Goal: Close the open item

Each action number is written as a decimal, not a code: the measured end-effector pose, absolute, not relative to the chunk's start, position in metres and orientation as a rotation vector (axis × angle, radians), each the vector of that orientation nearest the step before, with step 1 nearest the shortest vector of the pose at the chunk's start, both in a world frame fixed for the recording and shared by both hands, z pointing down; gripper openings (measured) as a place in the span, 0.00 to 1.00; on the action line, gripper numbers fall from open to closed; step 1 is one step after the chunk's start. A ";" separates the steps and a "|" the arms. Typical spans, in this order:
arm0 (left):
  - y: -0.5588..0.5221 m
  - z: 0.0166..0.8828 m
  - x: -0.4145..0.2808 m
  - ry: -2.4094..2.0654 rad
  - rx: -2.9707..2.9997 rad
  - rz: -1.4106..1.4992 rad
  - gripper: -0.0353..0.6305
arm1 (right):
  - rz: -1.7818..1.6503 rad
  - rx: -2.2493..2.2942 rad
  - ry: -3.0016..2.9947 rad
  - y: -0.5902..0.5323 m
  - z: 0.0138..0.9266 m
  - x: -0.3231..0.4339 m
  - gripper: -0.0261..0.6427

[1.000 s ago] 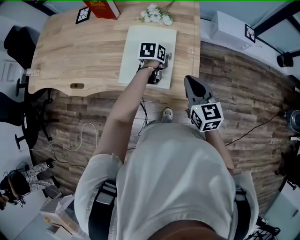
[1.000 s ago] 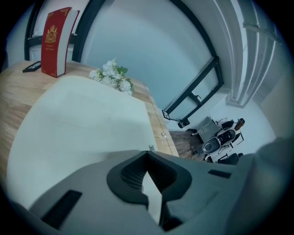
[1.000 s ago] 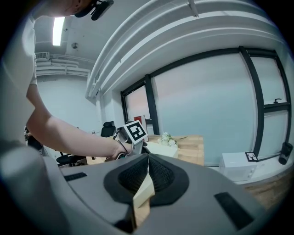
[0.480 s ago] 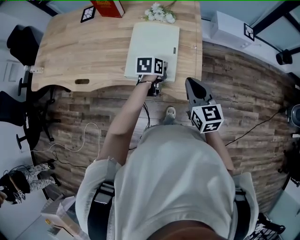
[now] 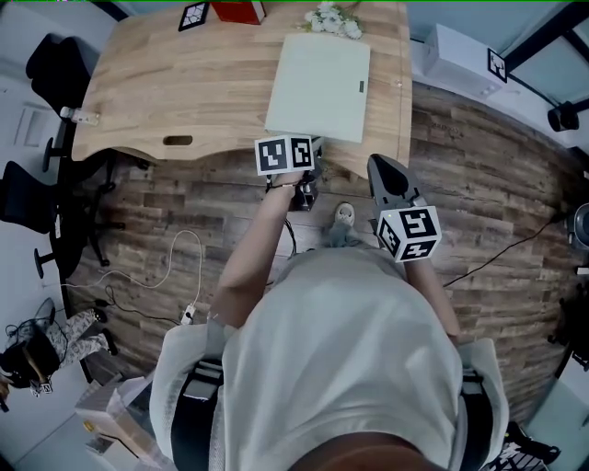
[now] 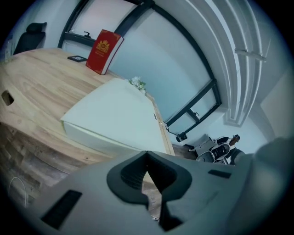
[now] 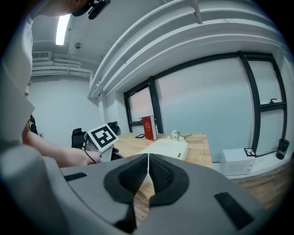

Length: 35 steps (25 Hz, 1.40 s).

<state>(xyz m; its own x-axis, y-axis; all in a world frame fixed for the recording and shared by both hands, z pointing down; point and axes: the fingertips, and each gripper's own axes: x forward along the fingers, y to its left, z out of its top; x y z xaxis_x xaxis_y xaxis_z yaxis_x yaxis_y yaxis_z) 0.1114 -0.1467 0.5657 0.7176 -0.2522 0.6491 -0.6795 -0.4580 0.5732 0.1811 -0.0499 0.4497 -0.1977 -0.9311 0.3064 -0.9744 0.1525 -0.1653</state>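
A flat white box lies closed on the wooden desk, its small latch on the right side. My left gripper hangs just off the desk's front edge, near the box's near corner and apart from it, mostly hidden under its marker cube. In the left gripper view the jaws are shut on nothing, with the box ahead. My right gripper is over the floor right of the left one, also shut and empty; it looks at the box.
A red book, white flowers and a marker tag sit at the desk's far edge. Black chairs stand left. A white unit stands right. Cables trail on the wood floor.
Both grippers and the person have drawn back from the desk. The left gripper has come off the box's near edge and now hangs past the desk's front edge.
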 end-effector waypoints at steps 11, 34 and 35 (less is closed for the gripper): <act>-0.072 0.538 0.047 -0.748 2.123 0.601 0.08 | 0.510 1.846 -2.296 0.001 0.450 0.128 0.07; 0.043 0.516 -0.053 -0.821 2.081 0.444 0.08 | 0.544 1.688 -2.373 0.063 0.458 0.047 0.07; 0.045 0.516 -0.057 -0.831 2.078 0.439 0.08 | 0.545 1.670 -2.382 0.064 0.458 0.042 0.07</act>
<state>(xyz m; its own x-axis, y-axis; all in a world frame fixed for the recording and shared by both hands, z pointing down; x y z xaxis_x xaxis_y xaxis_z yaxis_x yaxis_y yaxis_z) -0.0570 0.0448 0.5156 0.7197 -0.4022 0.5659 -0.6941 -0.4321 0.5757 0.0422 0.0637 0.4583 -0.3517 -0.8675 0.3518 -0.9342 0.3010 -0.1915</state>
